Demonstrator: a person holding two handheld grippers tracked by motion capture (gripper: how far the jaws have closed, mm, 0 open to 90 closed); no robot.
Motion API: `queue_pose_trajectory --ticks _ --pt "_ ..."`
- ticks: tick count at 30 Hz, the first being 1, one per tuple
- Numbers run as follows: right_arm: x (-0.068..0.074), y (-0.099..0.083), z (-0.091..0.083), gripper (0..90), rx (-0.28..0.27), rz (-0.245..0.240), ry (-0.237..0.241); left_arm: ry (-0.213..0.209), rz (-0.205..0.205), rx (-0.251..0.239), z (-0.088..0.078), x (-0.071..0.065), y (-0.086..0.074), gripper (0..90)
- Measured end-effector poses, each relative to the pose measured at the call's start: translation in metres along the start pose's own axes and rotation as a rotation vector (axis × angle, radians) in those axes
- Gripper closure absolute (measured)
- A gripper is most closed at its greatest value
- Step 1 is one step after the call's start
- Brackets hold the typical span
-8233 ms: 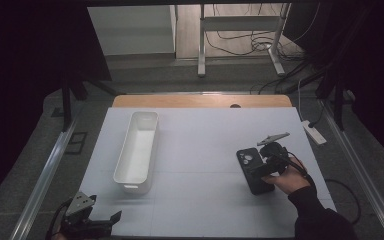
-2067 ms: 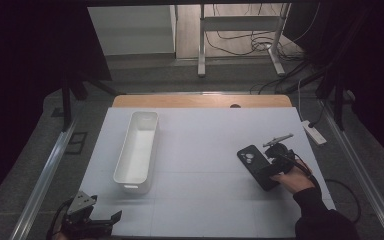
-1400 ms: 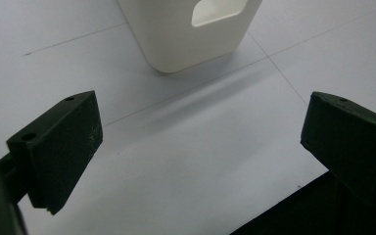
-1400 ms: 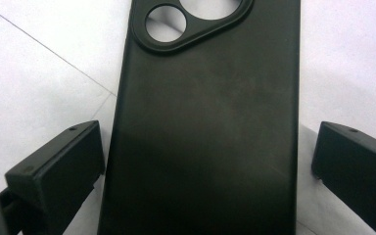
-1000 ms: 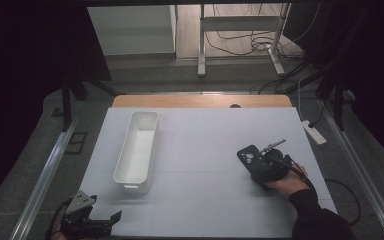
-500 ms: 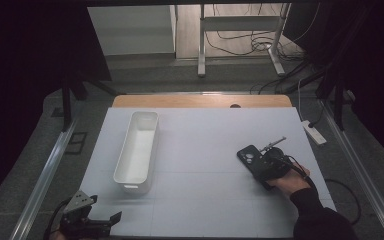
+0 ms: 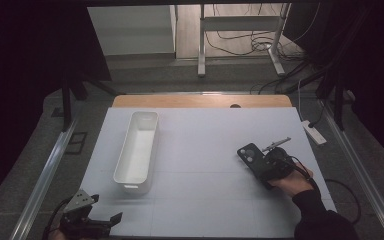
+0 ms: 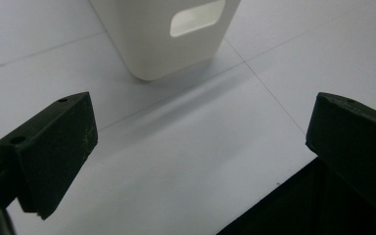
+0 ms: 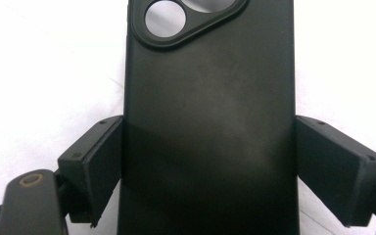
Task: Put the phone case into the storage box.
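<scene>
High view: right gripper (image 7: 264,165) at the right side of the white table mat (image 7: 205,150), down on a black, flat, rectangular phone case with a rounded camera cut-out (image 7: 252,159). Compared with eight seconds back, case turned and shifted slightly, camera end now pointing up-left; compared with a second ago, jaws just closed in from a wider spread, case between them. Left gripper (image 7: 87,222) unmoved at the near left corner of the mat, beside the long white plastic bin with a handle slot (image 7: 138,150).

Right gripper view: case (image 9: 208,122) flat on the mat, back face up, running lengthwise between both jaws, camera cut-out at the far end. Both pads pressed against the case's long edges, so clamped onto it.

Left gripper view: jaws spread wide, nothing between them, bin end wall (image 8: 176,34) just ahead.
</scene>
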State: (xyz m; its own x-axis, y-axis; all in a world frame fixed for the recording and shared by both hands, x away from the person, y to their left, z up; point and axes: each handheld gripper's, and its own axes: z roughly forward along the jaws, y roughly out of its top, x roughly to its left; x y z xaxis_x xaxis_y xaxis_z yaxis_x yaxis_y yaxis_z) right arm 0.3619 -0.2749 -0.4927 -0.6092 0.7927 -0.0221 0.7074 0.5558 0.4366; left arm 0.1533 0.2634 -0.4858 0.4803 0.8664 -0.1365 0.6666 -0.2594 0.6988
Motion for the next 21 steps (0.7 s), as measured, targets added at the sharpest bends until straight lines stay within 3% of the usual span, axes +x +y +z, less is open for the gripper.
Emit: queue_pose_trajectory --ticks 7,15,21 --pt "0.007 -0.002 -0.012 15.6 -0.051 -0.02 0.037 -0.025 -0.015 -0.049 -0.006 0.001 0.009 0.0" --pt "0.013 -0.004 -0.023 15.6 -0.102 -0.042 0.065 -0.022 0.016 -0.075 -0.006 -0.003 0.021 0.0" --pt "0.02 -0.007 -0.031 15.6 -0.135 -0.062 0.085 -0.044 0.032 -0.082 -0.001 -0.005 0.031 0.2"
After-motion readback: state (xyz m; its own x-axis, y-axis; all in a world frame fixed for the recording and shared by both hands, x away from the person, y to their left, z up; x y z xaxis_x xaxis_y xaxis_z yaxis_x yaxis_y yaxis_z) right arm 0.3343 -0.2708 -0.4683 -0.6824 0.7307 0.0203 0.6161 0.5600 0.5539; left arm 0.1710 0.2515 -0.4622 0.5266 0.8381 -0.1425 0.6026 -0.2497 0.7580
